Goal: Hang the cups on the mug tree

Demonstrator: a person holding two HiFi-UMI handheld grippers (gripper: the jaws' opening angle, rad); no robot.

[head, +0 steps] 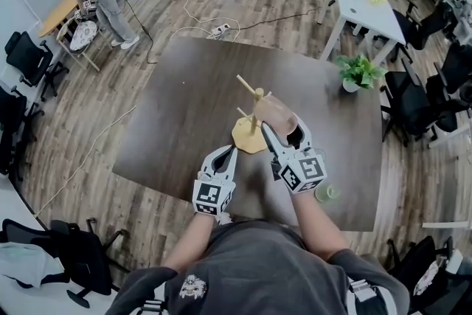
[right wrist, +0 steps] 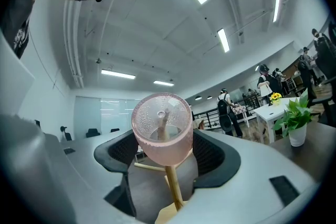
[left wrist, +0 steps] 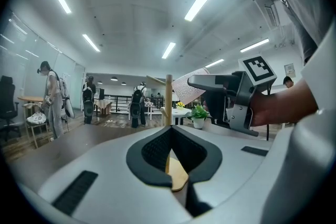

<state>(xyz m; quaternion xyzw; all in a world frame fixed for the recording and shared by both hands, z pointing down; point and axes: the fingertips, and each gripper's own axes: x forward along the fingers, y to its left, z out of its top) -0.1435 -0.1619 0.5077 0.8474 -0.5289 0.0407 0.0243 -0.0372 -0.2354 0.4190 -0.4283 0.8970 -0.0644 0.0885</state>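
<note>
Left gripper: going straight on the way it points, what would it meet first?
The mug tree: its upright pole stands dead ahead of the left gripper's tongs, with its base showing just beneath them. Depth is unclear.

cups: there were two; pink cup [head: 274,114]; green cup [head: 325,193]
mug tree [head: 247,138]: one
grippers: two; left gripper [head: 230,150]; right gripper [head: 282,128]
potted plant [head: 358,74]: one

No legible words, numbers or brands anywhere — only black-and-white square markers [head: 209,195] on the left gripper [head: 229,152] and right gripper [head: 279,130], patterns rather than letters.
</note>
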